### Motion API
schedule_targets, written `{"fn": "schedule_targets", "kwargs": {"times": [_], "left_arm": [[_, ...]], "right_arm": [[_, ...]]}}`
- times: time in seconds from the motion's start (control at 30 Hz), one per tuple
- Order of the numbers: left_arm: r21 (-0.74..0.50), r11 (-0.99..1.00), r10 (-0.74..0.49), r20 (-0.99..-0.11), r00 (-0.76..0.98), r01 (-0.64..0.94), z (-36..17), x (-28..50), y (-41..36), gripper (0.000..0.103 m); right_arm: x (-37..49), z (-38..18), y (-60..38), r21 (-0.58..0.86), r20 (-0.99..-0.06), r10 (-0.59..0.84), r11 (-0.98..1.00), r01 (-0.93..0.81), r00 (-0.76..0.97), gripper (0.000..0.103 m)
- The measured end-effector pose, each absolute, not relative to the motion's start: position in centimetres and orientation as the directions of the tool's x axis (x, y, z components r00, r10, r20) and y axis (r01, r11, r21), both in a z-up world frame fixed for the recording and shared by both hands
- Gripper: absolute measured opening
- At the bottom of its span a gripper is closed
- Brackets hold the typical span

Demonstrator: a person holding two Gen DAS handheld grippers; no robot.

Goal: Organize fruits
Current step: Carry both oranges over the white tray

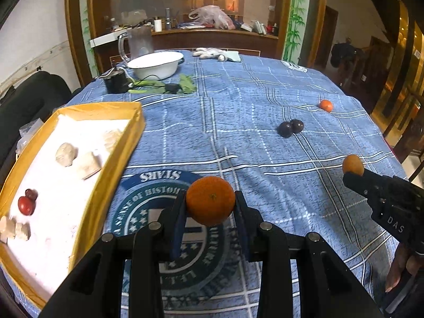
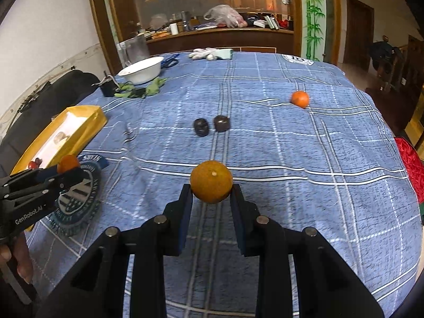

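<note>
My left gripper (image 1: 210, 201) is shut on an orange tangerine (image 1: 210, 200), held above the blue cloth just right of the yellow tray (image 1: 116, 156). My right gripper (image 2: 211, 185) is shut on a duller yellow-orange tangerine (image 2: 211, 181) over the cloth's near middle; that gripper also shows at the right of the left wrist view (image 1: 353, 173). Two dark plums (image 2: 211, 125) lie side by side mid-table, and a third tangerine (image 2: 300, 98) rests farther right. Inside the tray sit a red fruit (image 1: 26, 204) and pale lumps (image 1: 66, 154).
At the back left stand a white bowl (image 1: 156, 65), a clear jug (image 1: 139, 42), a black device with a cable (image 1: 115, 80) and green leaves (image 1: 185, 83). White gloves (image 1: 212, 53) lie at the far edge. The round table (image 2: 344, 185) drops away on the right.
</note>
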State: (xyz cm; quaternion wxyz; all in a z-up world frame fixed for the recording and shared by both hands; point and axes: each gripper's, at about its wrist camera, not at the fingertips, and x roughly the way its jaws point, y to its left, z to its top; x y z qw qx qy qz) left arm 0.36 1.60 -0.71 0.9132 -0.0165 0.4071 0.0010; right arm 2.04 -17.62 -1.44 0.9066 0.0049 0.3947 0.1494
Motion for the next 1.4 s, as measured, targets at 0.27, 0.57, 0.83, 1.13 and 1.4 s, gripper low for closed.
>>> {"fn": "schedule_targets", "kwargs": {"times": [0.27,0.57,0.83,1.13,1.4], "left_arm": [[-0.041,0.999,-0.007,-0.738,0.675,-0.034,-0.6,-0.5,2.4,0.034],[-0.049,0.996,0.013,-0.726,0.687,-0.07,0.0,-1.5,3.9,0.034],[-0.057,0.987,0.065,-0.71,0.701,-0.15,0.9,-2.6,7.4,0.034],[-0.081,0.97,0.108,-0.705,0.701,-0.231,1.0,-3.8,11.2,0.034],[-0.128,0.974,0.047,-0.699,0.714,-0.188,1.7,-3.4,11.7,0.034]], "right_arm": [[0.6,-0.7,-15.8,0.121,-0.706,0.299,0.944,-0.307,0.642,0.031],[0.0,0.3,-14.0,0.108,-0.693,0.325,0.93,-0.352,0.644,0.031],[-0.1,1.3,-11.9,0.104,-0.676,0.361,0.91,-0.402,0.642,0.031],[-0.3,1.8,-9.6,0.105,-0.664,0.395,0.889,-0.445,0.634,0.031],[-1.7,2.3,-10.9,0.103,-0.665,0.346,0.92,-0.377,0.662,0.031]]}}
